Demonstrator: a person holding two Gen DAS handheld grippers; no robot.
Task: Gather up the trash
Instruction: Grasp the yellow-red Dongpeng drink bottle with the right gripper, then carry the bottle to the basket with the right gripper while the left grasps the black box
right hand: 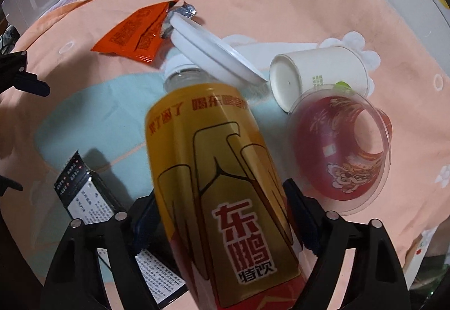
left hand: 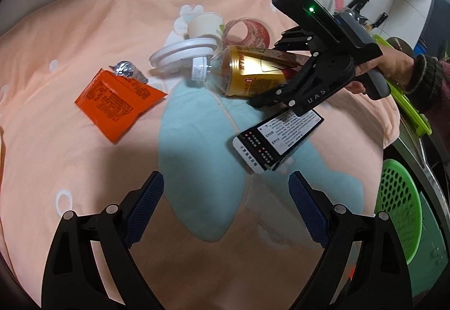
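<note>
**Bottle between my right fingers**

Over the peach cloth, my left gripper hangs released above bare fabric; ahead, my right gripper straddles the yellow bottle, near the orange wrapper and black box.

From my right wrist, the bottle lies between my fingers; whether they pinch, I cannot tell.

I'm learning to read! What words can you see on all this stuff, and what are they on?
"东鹏特饮": label of the yellow bottle.
"UAS": side of the right gripper.
Orange packet, black-and-white box, paper cup: print too small to read.
</note>
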